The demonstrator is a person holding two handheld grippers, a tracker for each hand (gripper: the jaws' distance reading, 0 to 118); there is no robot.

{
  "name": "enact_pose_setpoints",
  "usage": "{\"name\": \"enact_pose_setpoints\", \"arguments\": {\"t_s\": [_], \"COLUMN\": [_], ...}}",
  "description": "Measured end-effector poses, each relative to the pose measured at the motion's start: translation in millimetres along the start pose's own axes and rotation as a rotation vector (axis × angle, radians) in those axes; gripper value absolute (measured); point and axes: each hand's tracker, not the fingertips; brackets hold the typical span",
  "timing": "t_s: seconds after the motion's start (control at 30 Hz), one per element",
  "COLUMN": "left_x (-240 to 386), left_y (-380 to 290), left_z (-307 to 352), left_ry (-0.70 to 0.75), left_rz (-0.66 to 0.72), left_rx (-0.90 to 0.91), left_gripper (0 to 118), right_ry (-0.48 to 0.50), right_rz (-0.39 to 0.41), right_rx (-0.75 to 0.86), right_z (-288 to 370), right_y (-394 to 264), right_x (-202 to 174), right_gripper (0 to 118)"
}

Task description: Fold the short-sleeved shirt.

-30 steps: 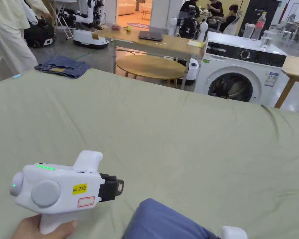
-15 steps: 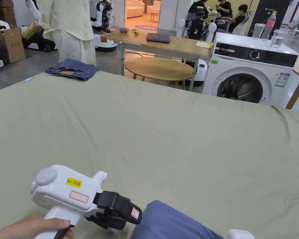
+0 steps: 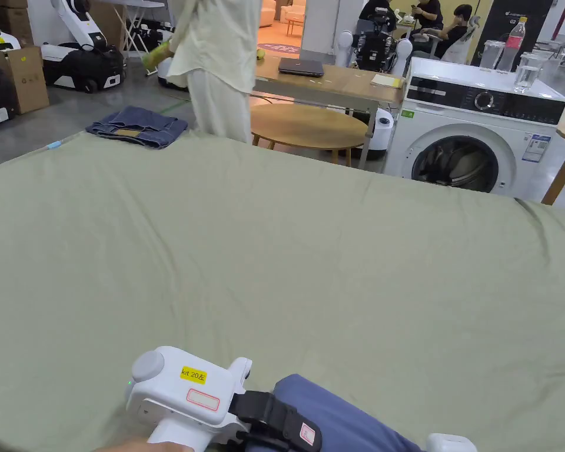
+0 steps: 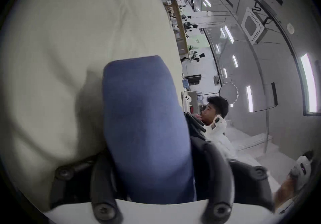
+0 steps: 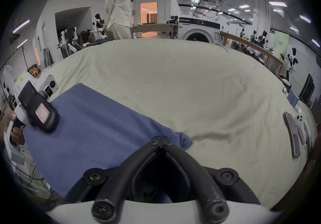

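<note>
A blue short-sleeved shirt (image 3: pixel 340 421) lies folded flat on the pale green sheet (image 3: pixel 275 247), at the near edge. My left gripper (image 3: pixel 278 425), white with black jaws, is at the shirt's left end. In the left gripper view the shirt (image 4: pixel 147 123) runs between its spread jaws, one above the cloth and one below. From the right gripper view, the shirt (image 5: pixel 97 128) stretches left to the left gripper (image 5: pixel 39 113). My right gripper (image 5: pixel 161 141) has its jaws closed together at the shirt's right edge, beside a bunched corner. Its white body (image 3: pixel 452 442) peeks in at the bottom.
Folded jeans (image 3: pixel 137 126) lie at the sheet's far left corner. A person in pale clothes (image 3: pixel 216 65) stands just beyond the far edge. A round table (image 3: pixel 308 125) and a washing machine (image 3: pixel 469 135) stand behind. A phone and a controller (image 5: pixel 295 132) rest at the right.
My left gripper has swung right and down onto the shirt's left end. The person in pale clothes has walked right along the far edge.
</note>
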Motion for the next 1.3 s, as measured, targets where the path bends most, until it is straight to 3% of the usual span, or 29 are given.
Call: {"name": "enact_pose_setpoints", "arguments": {"t_s": [0.07, 0.13, 0.4, 0.73, 1.03, 1.3], "left_x": [1.1, -3.7, 12.0, 38.6, 65.4, 88.4], "left_y": [-5.1, -11.6, -30.2, -26.4, -18.5, 5.6], "left_z": [-1.7, -0.5, 11.7, 50.3, 138.9, 278.6], "left_ry": [0.092, 0.047, 0.025, 0.091, 0.251, 0.472], "left_rz": [-0.015, 0.021, 0.005, -0.038, -0.034, -0.024], "left_rx": [0.015, 0.038, 0.088, 0.132, 0.199, 0.253], "left_gripper": [21, 18, 18, 18, 18, 18], "right_ry": [0.003, 0.003, -0.049, -0.006, -0.01, -0.014], "right_rz": [-0.002, -0.001, 0.112, 0.062, 0.038, 0.038], "right_rx": [0.002, 0.008, 0.033, 0.096, 0.271, 0.313], "right_z": [0.2, 1.4, 5.2, 12.9, 11.5, 7.4], "right_y": [-0.4, -1.4, -3.2, 25.0, 65.1, 87.4], "right_x": [0.5, -0.3, -15.4, -14.3, -28.9, -31.7], "right_gripper": [0, 0, 0, 0, 0, 0]}}
